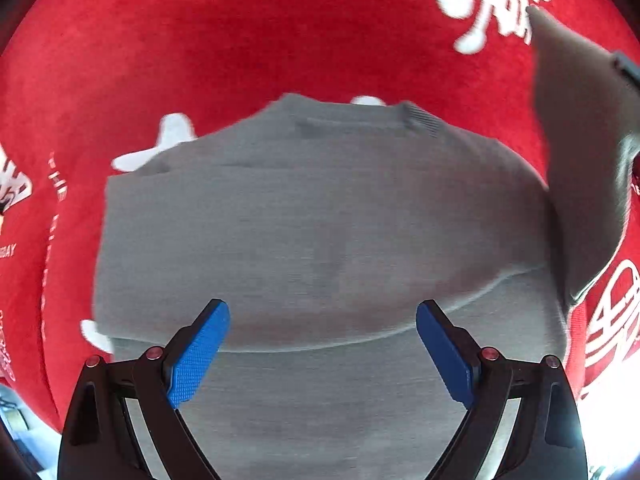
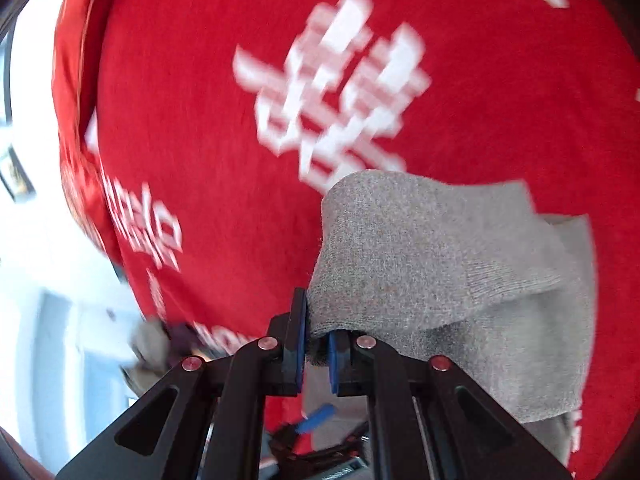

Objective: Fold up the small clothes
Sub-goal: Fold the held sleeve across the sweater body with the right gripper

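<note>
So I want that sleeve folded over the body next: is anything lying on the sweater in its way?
Nothing visible. The right gripper holds the sleeve up, and the sweater lies bare on the red cloth. The open left gripper hovers over its lower part.

One grey sweater (image 1: pixel 320 220), one red printed cloth (image 1: pixel 240 40) under it, and two grippers: left gripper (image 1: pixel 322 344), right gripper (image 2: pixel 316 350)

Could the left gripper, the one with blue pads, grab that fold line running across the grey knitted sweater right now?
Probably yes. The left gripper hangs open right above the grey knitted sweater, with nothing between its blue pads and the fold. The right gripper pinches a sleeve off to the side.
</note>
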`<action>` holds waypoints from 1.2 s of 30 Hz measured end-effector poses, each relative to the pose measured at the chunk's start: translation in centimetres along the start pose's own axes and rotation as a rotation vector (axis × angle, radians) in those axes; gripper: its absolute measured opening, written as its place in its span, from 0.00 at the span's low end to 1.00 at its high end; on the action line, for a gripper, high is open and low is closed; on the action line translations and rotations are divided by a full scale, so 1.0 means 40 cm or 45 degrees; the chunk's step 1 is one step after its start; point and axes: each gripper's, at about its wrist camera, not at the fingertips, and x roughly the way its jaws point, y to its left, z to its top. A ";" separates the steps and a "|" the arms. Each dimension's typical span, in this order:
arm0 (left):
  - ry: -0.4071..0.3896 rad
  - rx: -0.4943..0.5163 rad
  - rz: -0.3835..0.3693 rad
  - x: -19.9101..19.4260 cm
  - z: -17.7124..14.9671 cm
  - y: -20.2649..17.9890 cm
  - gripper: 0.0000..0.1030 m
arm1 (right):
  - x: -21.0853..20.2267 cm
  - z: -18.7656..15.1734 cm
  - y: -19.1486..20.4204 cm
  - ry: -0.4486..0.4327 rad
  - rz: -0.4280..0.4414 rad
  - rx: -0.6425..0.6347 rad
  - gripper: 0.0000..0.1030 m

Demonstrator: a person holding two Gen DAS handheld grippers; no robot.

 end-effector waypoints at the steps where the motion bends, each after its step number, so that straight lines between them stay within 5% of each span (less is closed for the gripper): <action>1: -0.002 -0.011 0.009 0.000 -0.002 0.018 0.92 | 0.035 -0.015 0.017 0.043 -0.033 -0.046 0.09; 10: 0.017 -0.119 0.094 0.028 -0.027 0.186 0.92 | 0.336 -0.218 0.038 0.493 -0.461 -0.388 0.14; 13: 0.059 -0.137 0.097 0.057 -0.044 0.212 0.92 | 0.360 -0.256 0.011 0.550 -0.529 -0.359 0.30; 16: 0.081 -0.148 0.071 0.072 -0.064 0.227 0.92 | 0.333 -0.253 0.000 0.492 -0.473 -0.262 0.50; 22: 0.079 -0.178 0.007 0.077 -0.077 0.249 0.92 | 0.207 -0.189 -0.095 0.179 -0.394 0.174 0.50; 23: 0.071 -0.178 0.007 0.076 -0.078 0.256 0.92 | 0.204 -0.181 -0.111 0.149 -0.378 0.255 0.47; 25: 0.054 -0.185 -0.006 0.061 -0.086 0.265 0.92 | 0.207 -0.179 -0.143 0.105 -0.329 0.385 0.15; 26: 0.046 -0.191 -0.016 0.052 -0.092 0.270 0.92 | 0.218 -0.175 -0.138 0.100 -0.322 0.373 0.11; 30: 0.005 -0.191 -0.024 0.020 -0.110 0.293 0.92 | 0.280 -0.168 -0.023 0.187 -0.324 0.054 0.09; 36: -0.026 -0.239 -0.014 -0.004 -0.147 0.339 0.92 | 0.448 -0.280 0.154 0.492 -0.383 -0.498 0.08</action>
